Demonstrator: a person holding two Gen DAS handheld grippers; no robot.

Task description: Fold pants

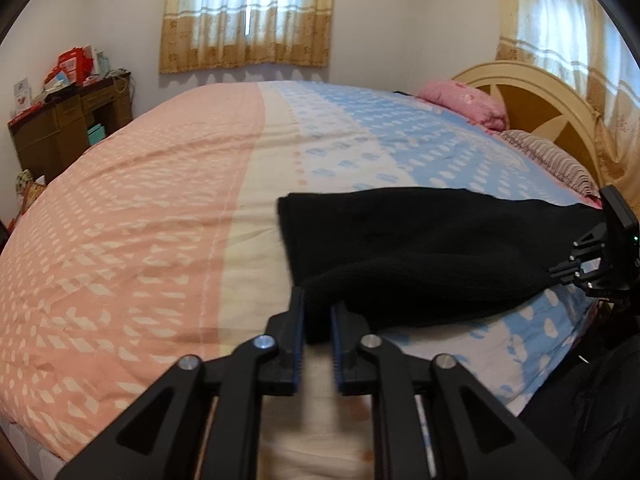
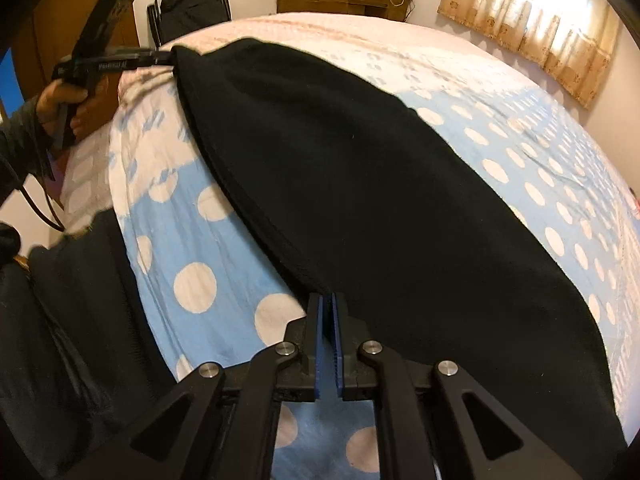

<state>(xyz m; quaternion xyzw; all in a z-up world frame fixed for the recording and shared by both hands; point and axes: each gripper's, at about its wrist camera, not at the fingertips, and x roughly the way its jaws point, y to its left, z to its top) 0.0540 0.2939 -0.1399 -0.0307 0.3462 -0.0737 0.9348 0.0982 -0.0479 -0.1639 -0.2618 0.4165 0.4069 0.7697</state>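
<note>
Left gripper [image 1: 318,322]: jaws narrow, pinching pants [image 1: 420,248] corner at 6 o'clock | Right gripper [image 2: 329,320]: jaws nearly together, nipping near hem | Pants: black, already doubled, lying on bed [image 1: 160,200], stretching toward 3 o'clock | Handling: judged soft, light, limp, sags unsupported; grip corners or hem.

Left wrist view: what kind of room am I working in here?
Most likely a home bedroom. The black pants lie on a bed with a pink and blue cover, a pink pillow sits by a wooden headboard, and curtained windows plus a cluttered wooden desk line the walls.
</note>
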